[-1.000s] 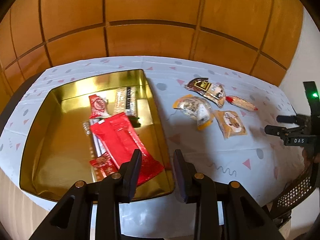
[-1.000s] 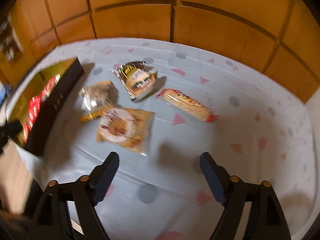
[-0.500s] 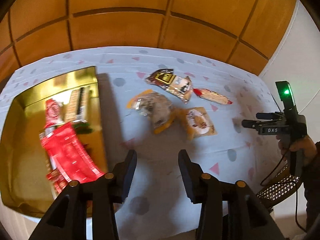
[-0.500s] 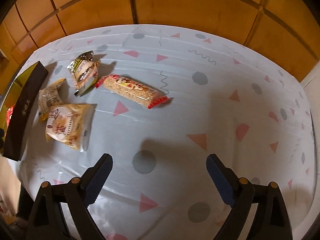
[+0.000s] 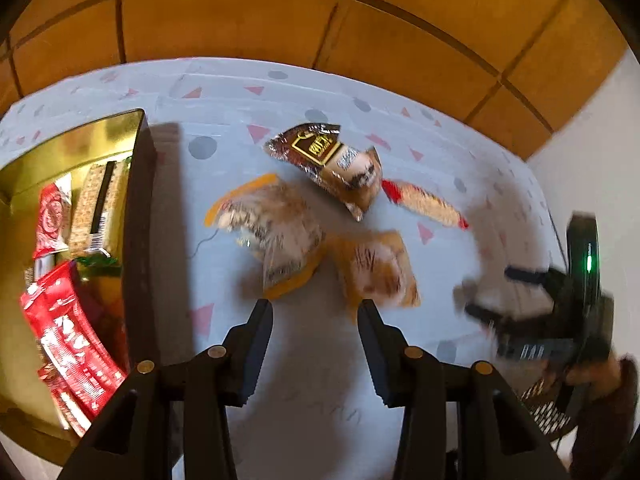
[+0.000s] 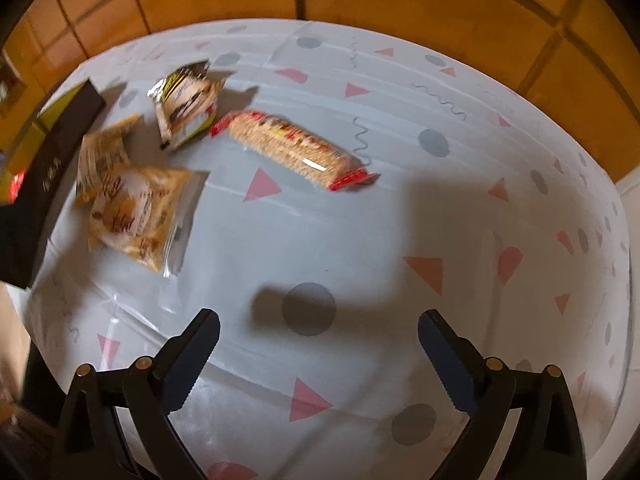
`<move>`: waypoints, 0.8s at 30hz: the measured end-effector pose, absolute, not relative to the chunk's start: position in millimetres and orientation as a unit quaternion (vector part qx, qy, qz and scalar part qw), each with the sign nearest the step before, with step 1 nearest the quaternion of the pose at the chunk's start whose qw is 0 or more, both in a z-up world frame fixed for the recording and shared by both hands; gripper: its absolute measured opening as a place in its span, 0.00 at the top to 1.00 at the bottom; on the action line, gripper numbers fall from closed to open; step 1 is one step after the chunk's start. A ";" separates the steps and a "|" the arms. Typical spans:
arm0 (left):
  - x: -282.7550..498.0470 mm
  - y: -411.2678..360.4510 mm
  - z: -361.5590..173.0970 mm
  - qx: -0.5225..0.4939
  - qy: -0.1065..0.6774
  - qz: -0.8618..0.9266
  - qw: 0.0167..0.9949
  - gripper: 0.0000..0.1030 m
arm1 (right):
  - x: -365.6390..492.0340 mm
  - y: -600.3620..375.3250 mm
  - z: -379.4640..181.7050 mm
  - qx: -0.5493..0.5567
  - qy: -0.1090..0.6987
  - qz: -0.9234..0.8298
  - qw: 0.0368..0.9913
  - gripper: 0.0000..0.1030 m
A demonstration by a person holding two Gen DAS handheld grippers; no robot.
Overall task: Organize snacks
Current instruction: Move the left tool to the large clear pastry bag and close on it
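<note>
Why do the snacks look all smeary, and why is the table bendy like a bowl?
Left wrist view: motion blur smears the two yellow snack bags and the other claw; the gold tray glares. Right wrist view: sharper, the cracker pack reads fairly clearly, with a big dark shadow on the tablecloth. Both views: the fisheye lens curves the table and darkens the corners.

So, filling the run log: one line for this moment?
left gripper: open, empty | right gripper: open, empty | four packets on tablecloth | gold tray: part-filled

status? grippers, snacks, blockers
Left gripper open, empty; right gripper just widened, empty. Four snack packs loose on tablecloth, beside gold tray. Nothing blocking.
</note>
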State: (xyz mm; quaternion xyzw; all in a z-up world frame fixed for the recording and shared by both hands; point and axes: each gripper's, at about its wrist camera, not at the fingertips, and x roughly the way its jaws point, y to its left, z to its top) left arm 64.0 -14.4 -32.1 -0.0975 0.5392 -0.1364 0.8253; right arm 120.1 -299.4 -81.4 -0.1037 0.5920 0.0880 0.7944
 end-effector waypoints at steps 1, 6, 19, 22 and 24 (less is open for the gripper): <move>68.7 -14.6 -35.1 -0.111 0.546 -0.130 0.820 0.56 | 119.4 -296.7 -82.7 -0.109 0.593 0.092 0.792 0.03; 68.1 -26.0 -43.8 -0.109 0.552 -0.133 0.816 0.56 | 117.5 -294.3 -84.1 -0.113 0.594 0.098 0.790 0.03; 118.9 -16.2 -54.0 -0.178 0.567 -0.090 0.799 0.34 | 112.3 -288.4 -90.8 -0.133 0.600 0.103 0.782 0.03; 135.7 -21.8 -59.0 -0.162 0.573 -0.071 0.800 0.33 | 112.0 -284.4 -89.5 -0.133 0.595 0.110 0.785 0.03; 143.4 -26.7 -65.4 -0.140 0.580 -0.058 0.800 0.33 | 114.3 -281.8 -89.4 -0.135 0.591 0.118 0.787 0.03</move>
